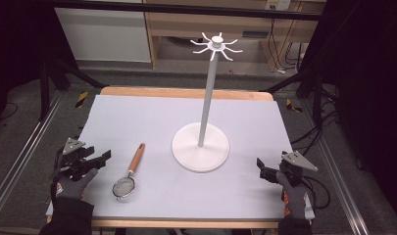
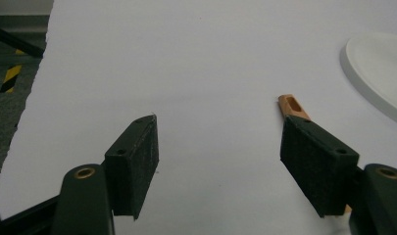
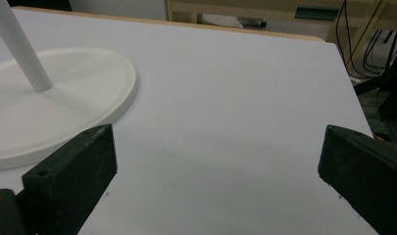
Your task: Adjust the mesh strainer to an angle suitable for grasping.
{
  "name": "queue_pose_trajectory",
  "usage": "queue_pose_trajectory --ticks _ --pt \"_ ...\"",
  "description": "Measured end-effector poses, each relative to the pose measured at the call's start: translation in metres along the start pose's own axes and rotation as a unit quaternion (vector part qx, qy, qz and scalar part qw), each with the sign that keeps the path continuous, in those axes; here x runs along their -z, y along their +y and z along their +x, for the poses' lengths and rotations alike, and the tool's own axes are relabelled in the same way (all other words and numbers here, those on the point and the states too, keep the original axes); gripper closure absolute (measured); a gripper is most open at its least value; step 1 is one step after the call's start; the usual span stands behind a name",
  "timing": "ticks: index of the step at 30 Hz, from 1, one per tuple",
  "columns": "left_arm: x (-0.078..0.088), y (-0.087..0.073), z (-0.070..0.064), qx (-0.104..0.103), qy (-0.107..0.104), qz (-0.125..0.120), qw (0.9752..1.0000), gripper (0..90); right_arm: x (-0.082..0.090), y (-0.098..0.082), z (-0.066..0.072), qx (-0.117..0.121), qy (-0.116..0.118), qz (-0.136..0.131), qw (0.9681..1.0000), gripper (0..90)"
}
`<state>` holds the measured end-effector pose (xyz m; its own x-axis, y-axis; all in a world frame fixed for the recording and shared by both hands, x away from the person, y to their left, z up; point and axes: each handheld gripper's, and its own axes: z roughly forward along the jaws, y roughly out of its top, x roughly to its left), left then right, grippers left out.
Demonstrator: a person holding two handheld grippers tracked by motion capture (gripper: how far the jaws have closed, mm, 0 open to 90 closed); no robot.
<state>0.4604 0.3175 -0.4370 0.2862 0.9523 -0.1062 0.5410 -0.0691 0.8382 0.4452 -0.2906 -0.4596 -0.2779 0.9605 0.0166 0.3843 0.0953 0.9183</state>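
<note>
A small mesh strainer (image 1: 124, 186) with an orange wooden handle (image 1: 136, 157) lies flat on the white table cover, left of centre. My left gripper (image 1: 107, 155) hovers just left of the handle, open, nothing between its jaws. The handle's tip (image 2: 292, 105) peeks out behind the right-hand jaw in the left gripper view. A white stand (image 1: 201, 147) with a round base, a tall pole and hooks on top stands mid-table. Near the right edge my right gripper (image 1: 259, 166) is open and empty, and the stand's base (image 3: 63, 103) lies ahead to its left.
The white cover (image 1: 152, 117) lies on a wooden table (image 1: 186, 92). Black frame bars and metal rails run along both sides. Cables lie on the floor at the right. A wooden cabinet stands behind the table.
</note>
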Motion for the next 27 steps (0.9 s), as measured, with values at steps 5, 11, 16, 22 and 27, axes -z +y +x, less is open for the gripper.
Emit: queue_pose_trajectory --ticks 5,11,16,22,27 --pt "0.004 0.004 -0.011 -0.012 -0.01 -0.005 0.9999 29.7 0.002 0.0 0.0 0.004 -0.002 -0.003 1.0 1.2" --pt "0.008 0.01 -0.021 -0.028 -0.024 -0.005 0.9993 29.9 0.003 0.002 0.002 0.011 0.005 -0.006 0.9999 1.2" --pt "0.011 0.014 -0.031 -0.036 -0.033 0.0 0.9988 30.3 0.003 0.002 0.003 0.016 0.01 -0.001 0.9998 1.2" --pt "0.014 0.019 -0.042 -0.045 -0.047 0.004 0.9978 33.8 0.002 0.001 0.003 0.018 0.01 0.004 0.9998 1.2" --pt "0.017 0.023 -0.05 -0.051 -0.056 0.004 0.9971 34.3 0.002 0.001 0.004 0.019 0.011 0.009 0.9997 1.2"
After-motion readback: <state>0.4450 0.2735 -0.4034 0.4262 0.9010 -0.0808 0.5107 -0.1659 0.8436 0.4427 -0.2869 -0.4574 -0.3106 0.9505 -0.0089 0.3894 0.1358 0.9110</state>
